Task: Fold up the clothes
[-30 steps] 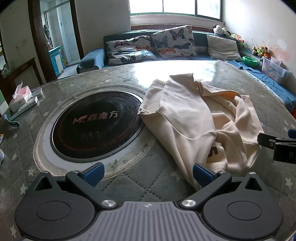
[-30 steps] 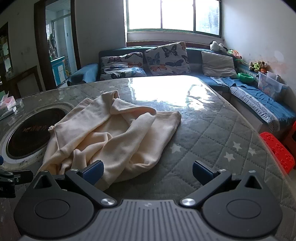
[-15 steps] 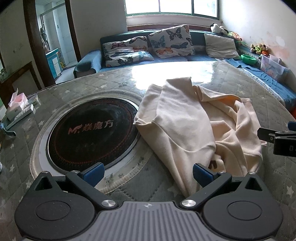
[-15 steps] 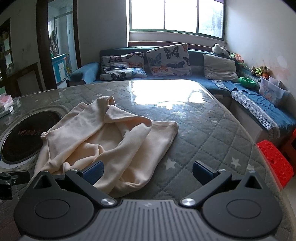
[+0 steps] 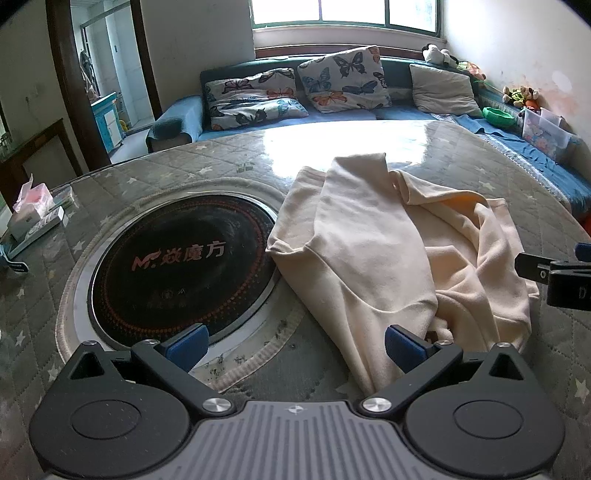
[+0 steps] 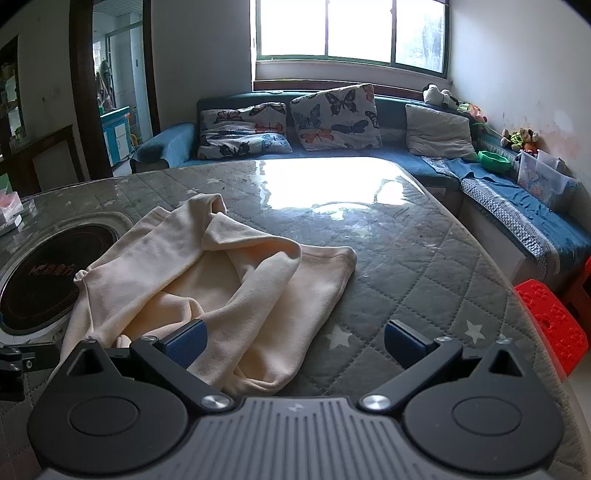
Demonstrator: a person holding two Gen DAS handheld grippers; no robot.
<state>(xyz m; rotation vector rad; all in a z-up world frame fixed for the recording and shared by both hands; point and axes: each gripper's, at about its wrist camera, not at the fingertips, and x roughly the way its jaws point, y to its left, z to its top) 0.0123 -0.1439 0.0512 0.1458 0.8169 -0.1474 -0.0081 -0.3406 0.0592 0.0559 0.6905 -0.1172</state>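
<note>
Crumpled cream garment (image 5: 388, 254) lying on the quilted surface (image 6: 424, 266), both left gripper (image 5: 293, 345) and right gripper (image 6: 293, 343) fingers spread apart, gripping nothing.

cream garment (image 5: 373, 254), crumpled, on quilted table

Crumpled cream garment (image 5: 373, 258) beside round black cooktop (image 5: 177, 266).

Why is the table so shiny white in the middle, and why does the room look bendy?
Left wrist view: window light glares off the table behind the cloth. Right wrist view: same glare, window blown out; the fisheye lens curves the edges.
</note>
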